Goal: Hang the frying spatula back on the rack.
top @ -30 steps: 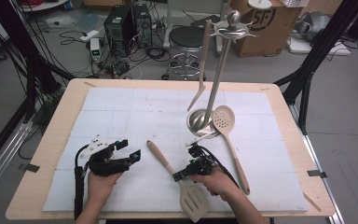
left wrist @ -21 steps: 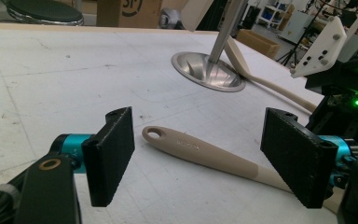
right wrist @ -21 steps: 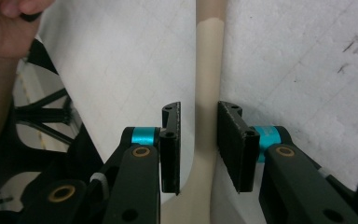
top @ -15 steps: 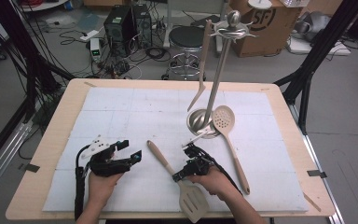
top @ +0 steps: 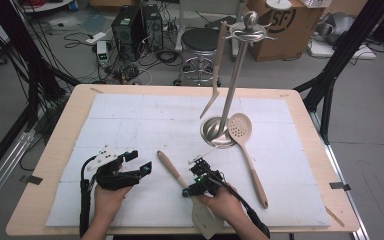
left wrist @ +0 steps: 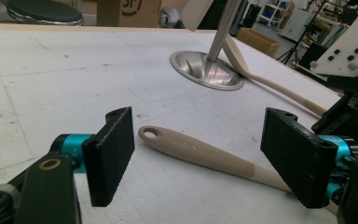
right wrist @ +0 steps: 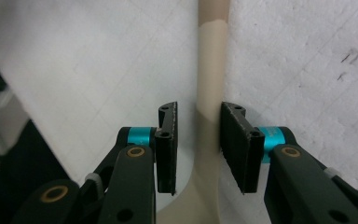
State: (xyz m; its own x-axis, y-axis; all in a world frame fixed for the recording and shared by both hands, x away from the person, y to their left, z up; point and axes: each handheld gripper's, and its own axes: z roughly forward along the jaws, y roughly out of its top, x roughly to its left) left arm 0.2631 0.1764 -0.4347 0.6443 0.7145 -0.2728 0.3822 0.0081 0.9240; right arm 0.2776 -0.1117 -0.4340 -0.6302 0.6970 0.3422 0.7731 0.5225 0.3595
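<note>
Lower left of the high view: left gripper point(top: 141, 162) resting low over the white mat point(top: 130, 120), spread wide, nothing between the pads.

Just right of it, at lower centre: beige spatula point(top: 172, 170) lying flat on the mat, handle with its hanging hole slanting toward the upper left, broad blade toward the bottom edge.

Next along: right gripper point(right wrist: 198, 140) straddling the neck where handle widens into blade. Partly open, having just been easing apart; a sliver of daylight on one side of the neck, so bracketing rather than clamping.

Probably light and stiff, one moulded piece; smooth and rounded, so likely to slip or roll between flat pads. Blade probably a little springy. Best taken across the neck or lower handle, close to the balance point, squeezed squarely on the narrow sides; a grip at the far end would likely let the blade droop.

Centre right: steel utensil stand point(top: 219, 137) with one tool hanging, then a slotted spoon point(top: 242, 127) lying against its base.
</note>
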